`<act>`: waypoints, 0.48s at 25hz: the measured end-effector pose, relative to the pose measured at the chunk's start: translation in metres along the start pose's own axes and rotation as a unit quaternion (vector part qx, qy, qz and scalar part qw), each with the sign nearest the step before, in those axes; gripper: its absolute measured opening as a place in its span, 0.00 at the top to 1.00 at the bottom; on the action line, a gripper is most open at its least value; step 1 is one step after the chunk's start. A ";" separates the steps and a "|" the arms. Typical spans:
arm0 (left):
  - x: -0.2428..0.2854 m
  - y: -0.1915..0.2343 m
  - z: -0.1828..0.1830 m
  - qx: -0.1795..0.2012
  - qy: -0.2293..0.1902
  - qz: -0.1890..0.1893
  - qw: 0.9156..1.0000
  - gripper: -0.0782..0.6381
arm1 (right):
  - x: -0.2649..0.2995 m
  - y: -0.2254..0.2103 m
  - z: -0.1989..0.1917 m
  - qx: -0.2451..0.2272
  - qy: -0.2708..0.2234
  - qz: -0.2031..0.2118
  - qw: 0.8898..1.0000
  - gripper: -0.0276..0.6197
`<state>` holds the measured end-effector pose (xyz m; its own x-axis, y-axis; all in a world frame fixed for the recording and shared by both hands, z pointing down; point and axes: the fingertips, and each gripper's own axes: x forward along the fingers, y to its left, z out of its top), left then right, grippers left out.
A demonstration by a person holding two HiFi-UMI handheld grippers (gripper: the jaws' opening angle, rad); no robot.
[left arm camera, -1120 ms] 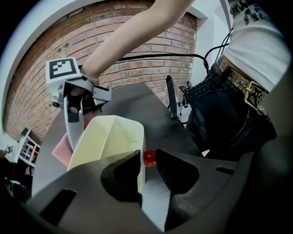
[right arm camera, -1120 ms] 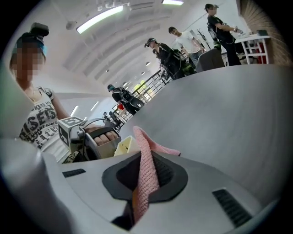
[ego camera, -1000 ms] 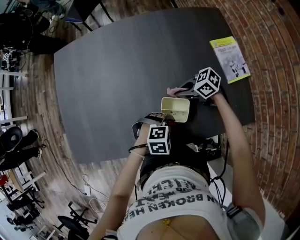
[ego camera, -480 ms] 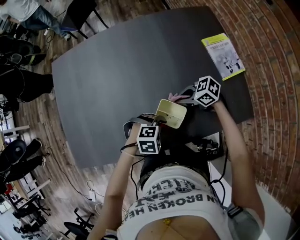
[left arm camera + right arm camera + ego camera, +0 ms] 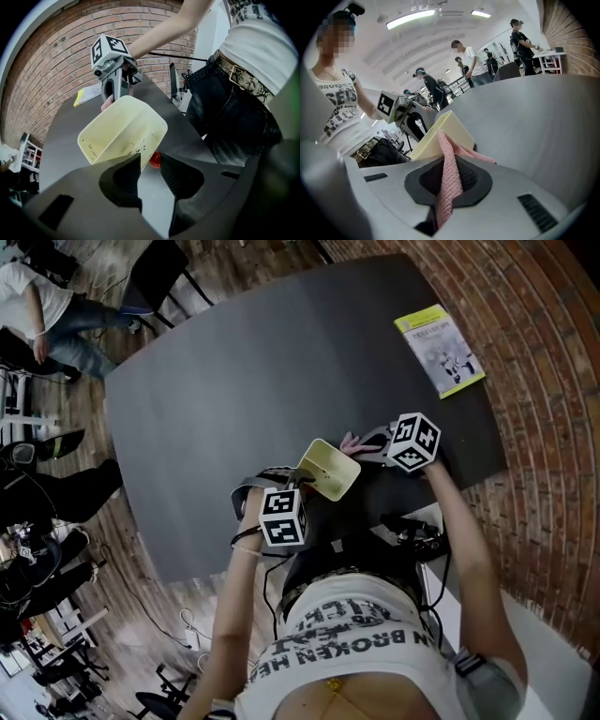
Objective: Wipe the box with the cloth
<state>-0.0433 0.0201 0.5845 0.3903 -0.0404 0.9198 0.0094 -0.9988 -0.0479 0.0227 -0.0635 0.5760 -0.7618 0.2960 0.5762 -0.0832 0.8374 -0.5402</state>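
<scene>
A pale yellow box point(image 5: 329, 471) is tipped up off the dark table point(image 5: 225, 381) near its front edge. My left gripper point(image 5: 305, 483) is shut on the box's near wall; in the left gripper view the box point(image 5: 119, 136) opens toward the camera, with dark specks inside. My right gripper point(image 5: 362, 442) is shut on a pink cloth point(image 5: 450, 173), which hangs between its jaws and touches the box's outer side point(image 5: 440, 133). A bit of the cloth point(image 5: 351, 441) shows by the box in the head view. The right gripper point(image 5: 114, 96) stands just behind the box.
A yellow-green booklet point(image 5: 439, 350) lies at the table's far right corner. A brick surface point(image 5: 553, 409) runs along the right. Beyond the table's left side are people point(image 5: 47, 310), a chair point(image 5: 155, 273) and equipment. Cables point(image 5: 412, 531) hang at the table's front edge.
The box has been tipped up from upright to slanted and carried a little left. Both grippers have shifted left with it, the cloth staying against the box.
</scene>
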 end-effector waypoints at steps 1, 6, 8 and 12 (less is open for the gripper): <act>-0.001 0.002 -0.003 0.001 0.007 0.001 1.000 0.73 | 0.001 0.001 -0.002 0.000 0.000 -0.004 1.000 0.93; -0.005 0.005 -0.005 0.000 0.010 -0.004 1.000 0.73 | 0.004 0.001 -0.006 0.017 -0.027 -0.029 0.999 0.93; -0.006 0.006 -0.003 0.005 0.004 0.001 1.000 0.72 | 0.003 -0.003 -0.009 0.019 -0.035 -0.047 0.998 0.93; -0.018 0.013 0.001 -0.054 -0.048 0.021 0.997 0.71 | 0.003 -0.005 -0.012 0.018 -0.035 -0.059 0.997 0.93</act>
<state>-0.0488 0.0083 0.5671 0.4747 -0.0843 0.8761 -0.1052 -0.9937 -0.0385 0.0280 -0.0614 0.5881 -0.7887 0.1620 0.5931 -0.1971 0.8471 -0.4935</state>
